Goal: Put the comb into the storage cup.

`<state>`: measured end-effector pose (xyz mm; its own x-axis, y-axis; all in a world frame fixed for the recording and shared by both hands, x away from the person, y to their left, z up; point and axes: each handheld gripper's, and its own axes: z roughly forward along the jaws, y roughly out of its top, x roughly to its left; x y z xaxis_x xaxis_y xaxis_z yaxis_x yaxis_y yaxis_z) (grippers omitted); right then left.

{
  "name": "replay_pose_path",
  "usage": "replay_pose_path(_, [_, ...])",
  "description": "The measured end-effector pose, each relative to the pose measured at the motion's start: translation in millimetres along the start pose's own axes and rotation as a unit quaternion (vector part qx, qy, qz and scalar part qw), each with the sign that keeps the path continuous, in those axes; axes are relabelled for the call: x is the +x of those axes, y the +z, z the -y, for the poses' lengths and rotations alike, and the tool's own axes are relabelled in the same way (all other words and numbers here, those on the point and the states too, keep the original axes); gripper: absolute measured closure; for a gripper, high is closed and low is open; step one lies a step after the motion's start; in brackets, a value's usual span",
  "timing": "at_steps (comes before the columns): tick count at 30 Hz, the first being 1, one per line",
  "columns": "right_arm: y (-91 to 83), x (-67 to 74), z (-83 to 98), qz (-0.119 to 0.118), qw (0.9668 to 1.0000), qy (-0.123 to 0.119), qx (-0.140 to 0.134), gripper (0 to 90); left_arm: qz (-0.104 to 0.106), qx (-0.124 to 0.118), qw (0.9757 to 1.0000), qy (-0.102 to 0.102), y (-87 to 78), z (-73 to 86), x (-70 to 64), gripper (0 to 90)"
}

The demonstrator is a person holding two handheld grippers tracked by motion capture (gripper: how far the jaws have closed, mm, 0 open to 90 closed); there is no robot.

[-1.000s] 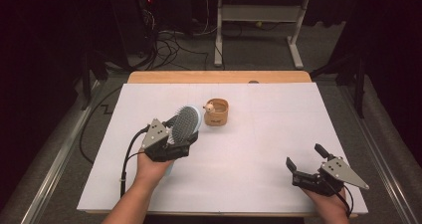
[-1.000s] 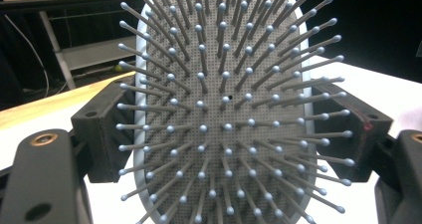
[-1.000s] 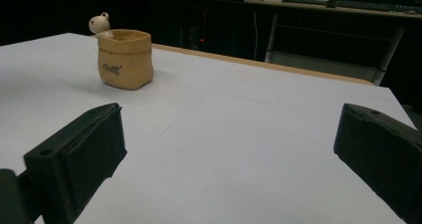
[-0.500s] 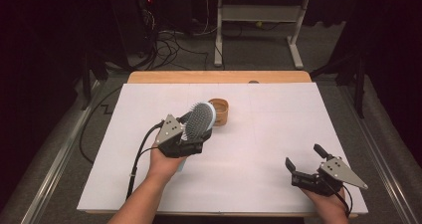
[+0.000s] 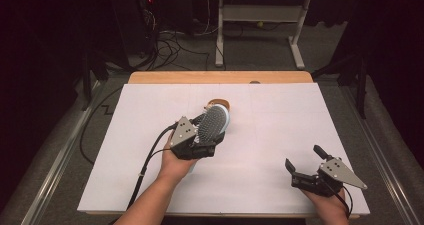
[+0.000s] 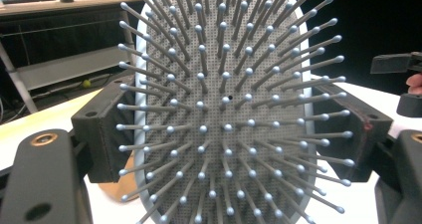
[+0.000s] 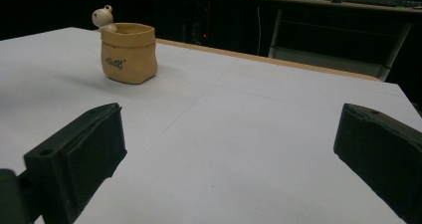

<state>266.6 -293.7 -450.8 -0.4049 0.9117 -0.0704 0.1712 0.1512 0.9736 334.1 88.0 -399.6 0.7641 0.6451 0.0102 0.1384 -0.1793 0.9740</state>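
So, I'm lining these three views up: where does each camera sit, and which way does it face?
High view: above the person's side, looking forward and down on the table; both forearms enter from below.
Left gripper view: rides the left gripper, facing the hairbrush clamped between its jaws.
Right gripper view: rides the right gripper, looking low across the table between open jaws.
Shared: the pot also peeks past the brush in the high view.

Your left black two-jaw gripper (image 5: 200,137) carries a grey three-cornered metal plate (image 5: 182,131) on top, with small dark screws in it. A black cable (image 5: 147,162) trails from its body along your bare forearm. Your right black two-jaw gripper (image 5: 306,161) has the same kind of grey plate (image 5: 342,173). The blocky matte black jaws show round screw holes, one brass-ringed, and you wear no sleeves.
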Motion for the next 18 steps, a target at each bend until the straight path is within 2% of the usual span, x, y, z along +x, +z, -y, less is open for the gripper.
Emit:
replay_pose_path(7, [2.7, 2.7, 0.8, -0.004, 1.0, -0.002, 0.004, 0.8, 0.009, 0.001, 0.9999, 0.008, 1.7, 3.8, -9.3, 20.0])
replay_pose_path(18, [9.8, 12.6, 1.2, -0.018, 0.9997, -0.004, 0.013, 0.8, 0.015, -0.002, 0.9997, 0.021, -1.8, 3.9, -15.7, 20.0])
